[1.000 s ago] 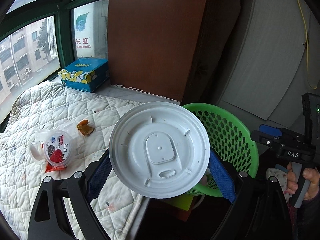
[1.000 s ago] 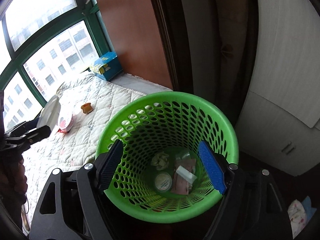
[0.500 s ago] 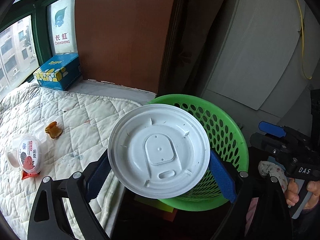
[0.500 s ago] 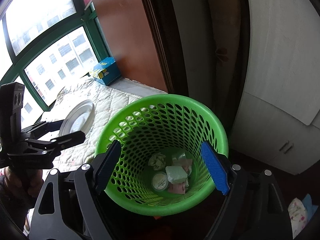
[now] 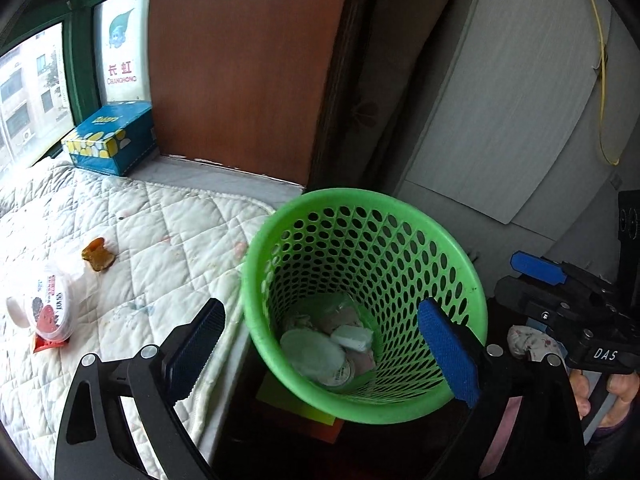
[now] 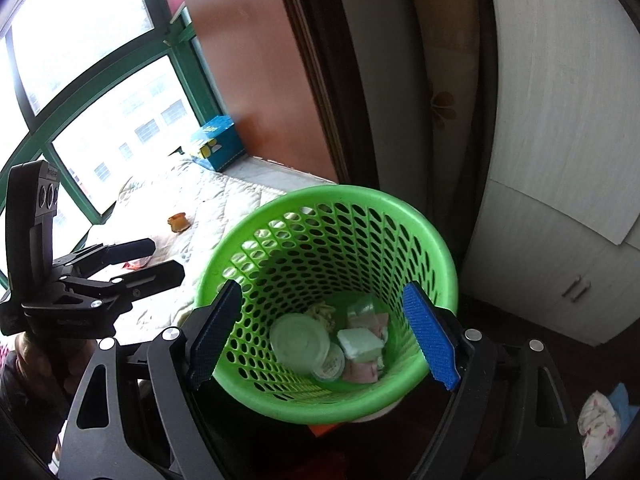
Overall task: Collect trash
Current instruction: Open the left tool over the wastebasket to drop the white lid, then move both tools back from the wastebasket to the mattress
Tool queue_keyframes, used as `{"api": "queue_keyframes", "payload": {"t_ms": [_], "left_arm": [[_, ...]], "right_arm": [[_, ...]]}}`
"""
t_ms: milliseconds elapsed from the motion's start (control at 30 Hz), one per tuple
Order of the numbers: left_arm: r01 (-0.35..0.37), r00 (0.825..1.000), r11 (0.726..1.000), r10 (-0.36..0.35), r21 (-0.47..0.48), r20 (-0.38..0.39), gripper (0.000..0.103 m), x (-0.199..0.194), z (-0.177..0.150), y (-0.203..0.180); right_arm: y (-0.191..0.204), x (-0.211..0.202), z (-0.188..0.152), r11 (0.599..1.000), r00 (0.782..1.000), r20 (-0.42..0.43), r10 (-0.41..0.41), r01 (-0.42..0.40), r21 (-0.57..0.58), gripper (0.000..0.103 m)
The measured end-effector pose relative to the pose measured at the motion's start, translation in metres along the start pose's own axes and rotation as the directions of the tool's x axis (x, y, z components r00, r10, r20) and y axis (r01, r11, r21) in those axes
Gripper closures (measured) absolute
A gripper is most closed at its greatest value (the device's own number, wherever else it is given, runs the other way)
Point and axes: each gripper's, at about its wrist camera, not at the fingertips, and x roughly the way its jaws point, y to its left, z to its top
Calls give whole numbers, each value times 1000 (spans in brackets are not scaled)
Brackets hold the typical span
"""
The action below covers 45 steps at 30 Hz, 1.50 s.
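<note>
Left wrist view first: the green basket (image 5: 364, 304) is seen from above, just past the edge of the quilted mattress (image 5: 132, 232). Its lower front is cut across by the blue pads (image 5: 448, 352) of the left gripper (image 5: 324, 348). Only part of the junk at the bottom can be made out through the mesh. The white lid (image 5: 312, 354) is lying flat down there on top of the other trash, beside a pale foam chunk (image 5: 352, 338). The left gripper is angled down over the basket with its jaws spread wide and nothing between them. They've just been opened further, and the lid that was pinched between the pads half a second ago has been dropped in. Left of the basket, on the mattress, a red-labelled cup (image 5: 48, 312) and a brown scrap (image 5: 98, 256) are left lying. The right gripper (image 5: 560, 300) is partly cut off at the frame's right edge.

Right wrist view: the basket (image 6: 328, 304) is framed by the right gripper (image 6: 324, 340), pointed down at it, fingers held apart on either side, and no contact with the rim can be made out. The lid (image 6: 298, 340) is seen at the bottom, where it wasn't before. The left gripper (image 6: 160, 258) is seen left of the basket, jaws parted, and the hand (image 6: 32, 352) under it is mostly hidden.
</note>
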Motion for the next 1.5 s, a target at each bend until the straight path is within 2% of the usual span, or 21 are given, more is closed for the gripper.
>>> {"api": "queue_keyframes", "payload": {"t_ms": [267,500,667,967,1300,1500], "left_arm": [[-98,995,993,99,-60,21,9,-31,-15,43],[-180,981,971,188,-155,40,9,-63,-28,97],[-247,963,945,263,-214,49,9,-86,-41,137],[-326,933,890,358,-319,45,9,-123,-66,198],[-381,903,832,429,-403,33,10,-153,-90,250],[-393,895,804,445,-448,15,15,-161,-102,279]], "right_arm": [[26,11,5,998,999,-12,44,-44,-45,18],[59,25,12,991,995,-26,92,-94,-92,17],[88,37,17,982,991,-39,130,-134,-136,12],[147,66,25,956,976,-86,198,-212,-204,11],[218,107,29,914,957,-146,250,-283,-292,9],[259,138,27,887,945,-183,271,-319,-335,6]]}}
